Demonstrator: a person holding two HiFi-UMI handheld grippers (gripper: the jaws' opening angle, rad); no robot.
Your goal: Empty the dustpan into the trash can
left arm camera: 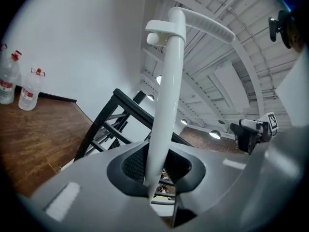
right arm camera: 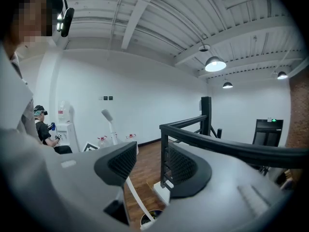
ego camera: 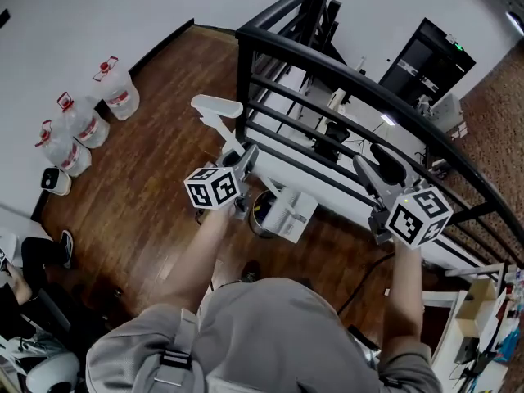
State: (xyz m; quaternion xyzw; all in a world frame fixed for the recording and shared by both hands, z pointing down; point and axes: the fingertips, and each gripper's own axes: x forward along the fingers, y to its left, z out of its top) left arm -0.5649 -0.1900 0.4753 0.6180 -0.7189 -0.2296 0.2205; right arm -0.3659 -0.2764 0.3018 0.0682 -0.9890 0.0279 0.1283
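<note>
No legible text, red labels on water bottles [ego camera: 82, 121] too small

Left gripper [ego camera: 244, 160] clamped; right gripper [ego camera: 367, 170] jaws apart (both arms reach forward).

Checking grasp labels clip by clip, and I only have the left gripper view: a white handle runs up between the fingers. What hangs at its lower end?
Observer: In the head view, a white dustpan.
Operator: Is the trash can near?
Observer: Yes, a small round trash can stands on the wood floor, its rim overlapped by the dustpan in that view.
Operator: Right gripper busy?
Observer: No. The right gripper has its fingers apart, with nothing between them.
</note>
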